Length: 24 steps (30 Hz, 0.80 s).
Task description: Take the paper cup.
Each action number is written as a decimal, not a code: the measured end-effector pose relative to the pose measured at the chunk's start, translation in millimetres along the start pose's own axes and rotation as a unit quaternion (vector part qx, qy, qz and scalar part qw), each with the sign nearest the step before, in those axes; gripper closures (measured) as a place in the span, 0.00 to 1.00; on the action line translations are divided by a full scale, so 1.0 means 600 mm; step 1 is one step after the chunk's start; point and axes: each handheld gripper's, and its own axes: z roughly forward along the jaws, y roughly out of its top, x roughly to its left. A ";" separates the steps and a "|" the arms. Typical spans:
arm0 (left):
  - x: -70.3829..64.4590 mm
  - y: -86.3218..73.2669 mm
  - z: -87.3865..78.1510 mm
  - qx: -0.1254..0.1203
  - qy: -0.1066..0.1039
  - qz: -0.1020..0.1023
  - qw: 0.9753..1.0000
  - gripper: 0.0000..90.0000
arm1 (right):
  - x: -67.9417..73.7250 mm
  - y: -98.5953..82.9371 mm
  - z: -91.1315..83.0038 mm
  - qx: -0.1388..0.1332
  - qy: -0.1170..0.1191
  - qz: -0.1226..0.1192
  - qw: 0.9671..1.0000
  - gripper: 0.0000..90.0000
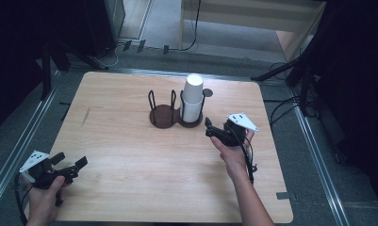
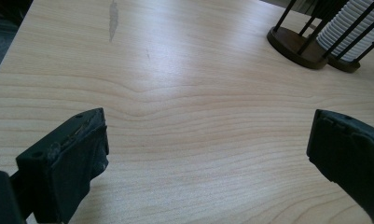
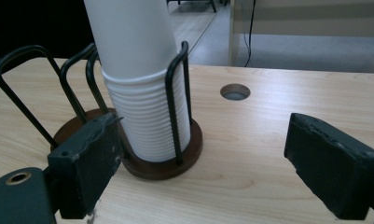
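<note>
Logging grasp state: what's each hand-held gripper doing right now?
Left hand-held gripper: open, empty, over the table.
Right hand-held gripper: open, empty, near the cup stack.

Each black gripper [image 1: 69,165] carries a grey plate.

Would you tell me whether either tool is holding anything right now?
Nothing is held: the left tool and right tool are both open, the latter near the cup stack.

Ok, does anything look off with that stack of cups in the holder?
Yes. The top cup leans to one side rather than sitting straight on the stack of cups in the holder. The tabletop also has a grey scuff.
</note>
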 end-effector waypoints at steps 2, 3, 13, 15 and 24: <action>0.001 0.000 -0.001 -0.001 -0.001 -0.002 1.000 0.00 | 0.008 0.006 0.009 0.001 0.002 0.003 1.000 0.12; 0.001 0.000 -0.001 -0.001 -0.001 -0.003 1.000 0.00 | 0.012 0.008 0.013 0.002 0.002 0.002 1.000 0.12; 0.001 0.000 0.000 0.000 -0.004 -0.003 1.000 0.00 | 0.048 0.033 0.054 0.002 0.003 -0.007 1.000 0.13; 0.001 0.000 0.001 0.001 -0.005 -0.004 1.000 0.00 | 0.052 0.037 0.062 0.001 0.003 -0.010 1.000 0.13; 0.002 0.000 0.002 0.001 -0.006 -0.007 1.000 0.00 | 0.070 0.060 0.093 0.004 0.014 -0.010 1.000 0.14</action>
